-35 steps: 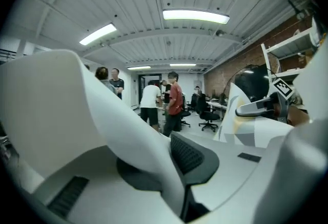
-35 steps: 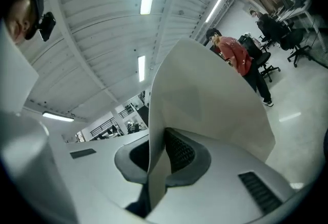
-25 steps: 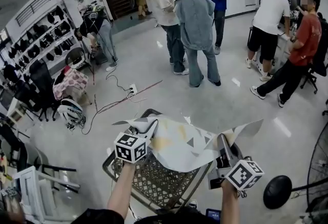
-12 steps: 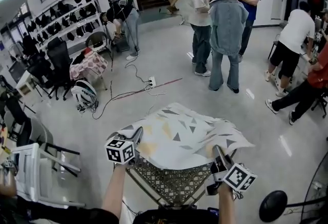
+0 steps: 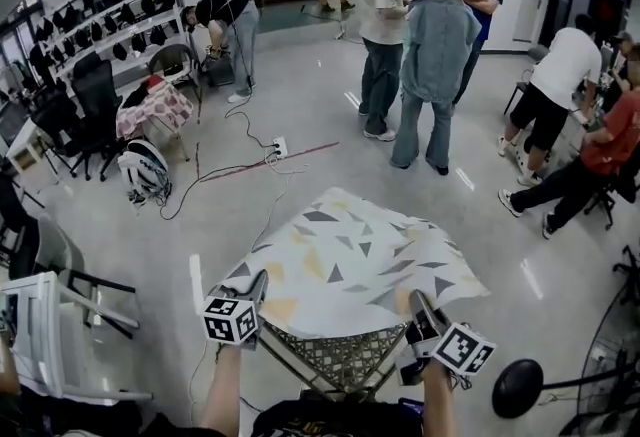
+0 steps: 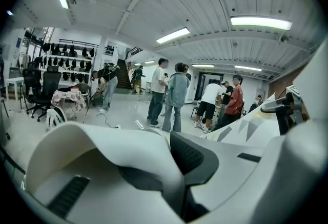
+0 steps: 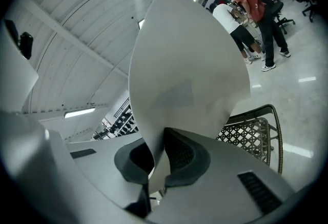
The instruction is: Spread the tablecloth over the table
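A shiny grey floor (image 5: 300, 175) fills the room, and people (image 5: 430, 45) stand at 12 o'clock. The tablecloth (image 5: 345, 265) covers most of the mesh table (image 5: 335, 360) at 6 o'clock. The left gripper (image 5: 257, 285) at 7 and the right gripper (image 5: 418, 305) at 5 – jaws pressed together – each pinch its near edge.

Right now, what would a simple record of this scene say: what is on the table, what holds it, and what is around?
Cloth: tablecloth, pale with a triangle pattern, lying over most of the table top
Table: metal mesh table, its near edge showing under the cloth
Left gripper: clamped on the cloth's near left corner
Right gripper: clamped on the near right corner
Background: people standing beyond the table; a power strip with cables off to the left
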Demonstrator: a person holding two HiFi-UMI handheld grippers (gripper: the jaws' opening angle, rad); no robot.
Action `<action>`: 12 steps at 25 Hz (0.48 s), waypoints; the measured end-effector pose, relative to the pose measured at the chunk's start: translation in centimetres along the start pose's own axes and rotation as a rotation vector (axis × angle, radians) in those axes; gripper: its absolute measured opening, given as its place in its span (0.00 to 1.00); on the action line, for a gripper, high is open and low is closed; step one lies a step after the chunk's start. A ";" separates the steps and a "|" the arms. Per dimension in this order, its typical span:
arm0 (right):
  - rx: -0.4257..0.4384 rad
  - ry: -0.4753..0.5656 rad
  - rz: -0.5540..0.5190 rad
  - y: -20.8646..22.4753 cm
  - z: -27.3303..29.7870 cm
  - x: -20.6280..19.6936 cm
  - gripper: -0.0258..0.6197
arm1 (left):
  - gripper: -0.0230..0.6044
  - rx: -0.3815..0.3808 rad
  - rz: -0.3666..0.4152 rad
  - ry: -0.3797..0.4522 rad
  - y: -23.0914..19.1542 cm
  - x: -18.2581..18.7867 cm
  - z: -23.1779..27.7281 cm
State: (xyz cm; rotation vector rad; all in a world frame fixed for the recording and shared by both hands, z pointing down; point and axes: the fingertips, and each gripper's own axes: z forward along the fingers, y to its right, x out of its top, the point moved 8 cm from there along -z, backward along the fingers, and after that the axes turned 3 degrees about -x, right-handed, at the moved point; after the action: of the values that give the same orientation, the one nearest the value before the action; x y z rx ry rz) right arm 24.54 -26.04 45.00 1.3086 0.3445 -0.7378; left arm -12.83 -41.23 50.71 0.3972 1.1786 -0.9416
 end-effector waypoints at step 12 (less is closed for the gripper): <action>-0.197 -0.069 0.018 -1.1 -2.5 -4.9 0.07 | 0.07 -0.040 -0.266 -0.051 -1.4 -6.8 -2.6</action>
State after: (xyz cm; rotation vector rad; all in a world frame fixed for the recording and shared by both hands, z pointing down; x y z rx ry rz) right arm 20.65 -22.32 46.58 1.0973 0.3405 -0.7133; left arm -16.05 -37.42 56.21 0.1844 1.2206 -1.1489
